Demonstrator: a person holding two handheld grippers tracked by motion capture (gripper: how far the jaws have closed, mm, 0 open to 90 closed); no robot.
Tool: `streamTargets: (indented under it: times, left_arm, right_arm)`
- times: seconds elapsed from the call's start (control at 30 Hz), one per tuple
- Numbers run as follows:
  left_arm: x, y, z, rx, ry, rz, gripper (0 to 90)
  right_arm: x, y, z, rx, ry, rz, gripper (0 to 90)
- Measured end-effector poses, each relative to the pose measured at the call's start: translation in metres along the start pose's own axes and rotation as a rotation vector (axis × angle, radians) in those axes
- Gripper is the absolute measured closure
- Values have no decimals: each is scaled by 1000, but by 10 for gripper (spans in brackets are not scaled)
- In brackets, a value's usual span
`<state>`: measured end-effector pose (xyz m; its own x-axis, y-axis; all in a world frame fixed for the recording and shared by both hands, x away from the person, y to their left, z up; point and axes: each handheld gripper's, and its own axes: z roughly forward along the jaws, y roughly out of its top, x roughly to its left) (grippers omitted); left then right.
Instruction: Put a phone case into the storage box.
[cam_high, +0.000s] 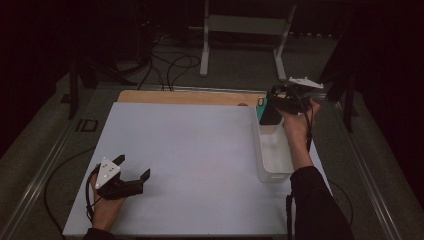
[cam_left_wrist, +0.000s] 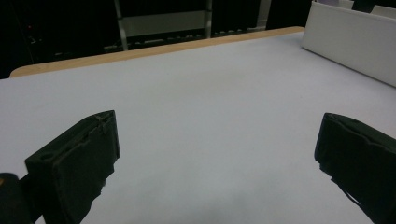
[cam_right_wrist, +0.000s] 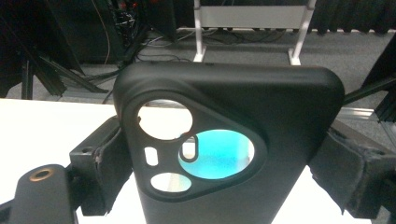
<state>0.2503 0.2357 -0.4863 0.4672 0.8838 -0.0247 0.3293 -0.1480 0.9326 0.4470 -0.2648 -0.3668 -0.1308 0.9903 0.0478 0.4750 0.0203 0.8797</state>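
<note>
Right hand-held gripper (cam_high: 270, 111) is sitting at the far right of the white-topped worktop (cam_high: 190, 155), over the far end of a white rectangular plastic bin (cam_high: 274, 152). It is clamping a matte black phone case with a rounded-triangular camera cutout (cam_right_wrist: 224, 154).

High view: the case (cam_high: 270, 112) is reading as a dark slab just above the bin's far end, with a teal patch at its upper left edge. Cutout detail is too small to make out there. The grey three-cornered plate on the gripper is showing above the person's hand.

Right gripper view: this one is giving the grip detail. The case is standing upright between the two black jaws, one pressing on each long edge, with its top edge well above them. Several openings are showing inside the cutout, and teal is showing through the largest one. White worktop is lying behind on the left, grey floor and a white metal frame (cam_right_wrist: 252, 18) beyond.

Left hand-held gripper (cam_high: 131, 175) is resting low at the near left of the worktop, jaws spread wide, holding nothing.

Left gripper view: bare white surface is lying between the jaws. The wooden far edge (cam_left_wrist: 154, 49) of the worktop is running across the back, and the bin's long white wall (cam_left_wrist: 350, 42) is showing at top right, well apart from this gripper.
</note>
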Motion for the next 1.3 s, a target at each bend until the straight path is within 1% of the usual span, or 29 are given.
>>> streamTargets:
  times: [0.37, 0.7, 0.93, 1.3]
  left_arm:
    - [0, 0, 0, 0, 1, -1, 8]
    - [0, 0, 0, 1, 0, -2, 8]
    - [0, 0, 0, 2, -2, 1, 9]
    - [0, 0, 0, 3, -3, -1, 8]
  right_arm:
    - [-2, -11, 10, 30, -15, 9, 132]
    - [-1, -19, 17, 52, -15, 12, 131]
    - [0, -24, 22, 67, -18, 7, 131]
    - [3, -34, 35, 106, -30, -12, 129]
